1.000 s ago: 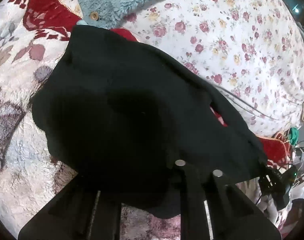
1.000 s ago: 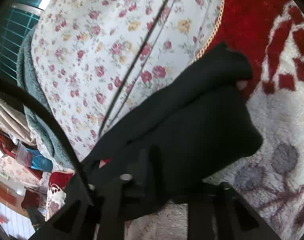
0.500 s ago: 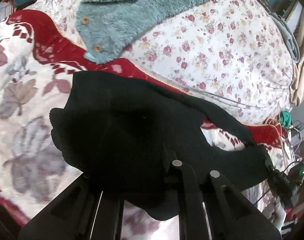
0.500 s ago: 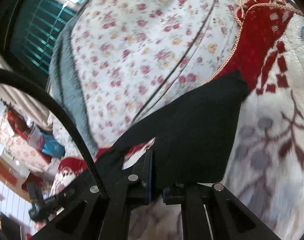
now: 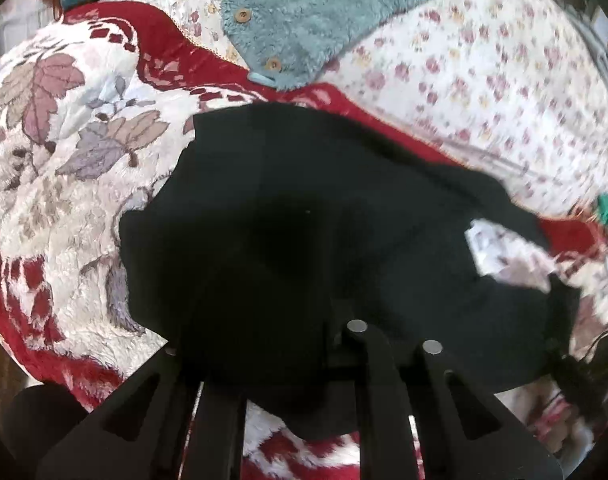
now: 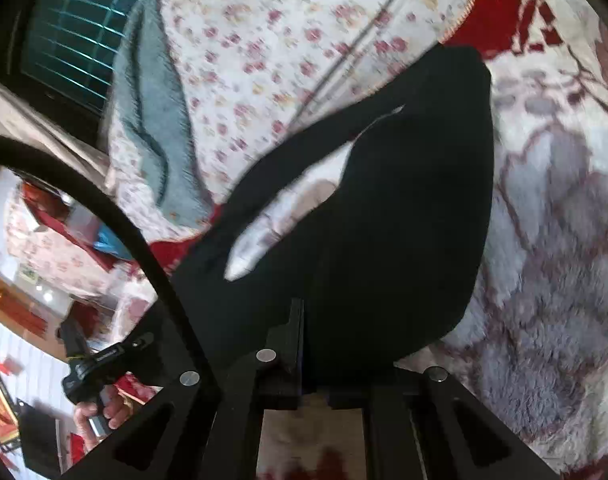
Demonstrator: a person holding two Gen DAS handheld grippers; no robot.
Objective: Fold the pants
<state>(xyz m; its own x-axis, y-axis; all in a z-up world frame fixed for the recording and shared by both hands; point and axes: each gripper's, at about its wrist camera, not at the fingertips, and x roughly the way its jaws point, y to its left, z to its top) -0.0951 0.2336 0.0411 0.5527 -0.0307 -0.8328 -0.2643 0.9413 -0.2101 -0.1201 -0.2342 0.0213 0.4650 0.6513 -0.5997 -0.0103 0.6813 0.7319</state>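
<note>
The black pants (image 5: 304, 220) hang in a loose fold above a red and white plush blanket (image 5: 64, 168). My left gripper (image 5: 300, 344) is shut on the near edge of the cloth, its tips buried in the fabric. In the right wrist view the same pants (image 6: 403, 220) stretch away in a long band, with a gap showing the blanket between two layers. My right gripper (image 6: 307, 344) is shut on the cloth's near edge. The left gripper, held by a hand (image 6: 92, 364), shows at the lower left of that view.
A grey-blue fleece garment with buttons (image 5: 304, 20) lies on a floral quilt (image 5: 483, 80) behind the pants. The quilt (image 6: 284, 40) and a dark window (image 6: 76, 28) fill the far side in the right wrist view. A black cable (image 6: 116, 216) arcs at left.
Both grippers have lifted and pulled back with the pants. More blanket shows under and around the cloth, and a gap has opened between its layers.
</note>
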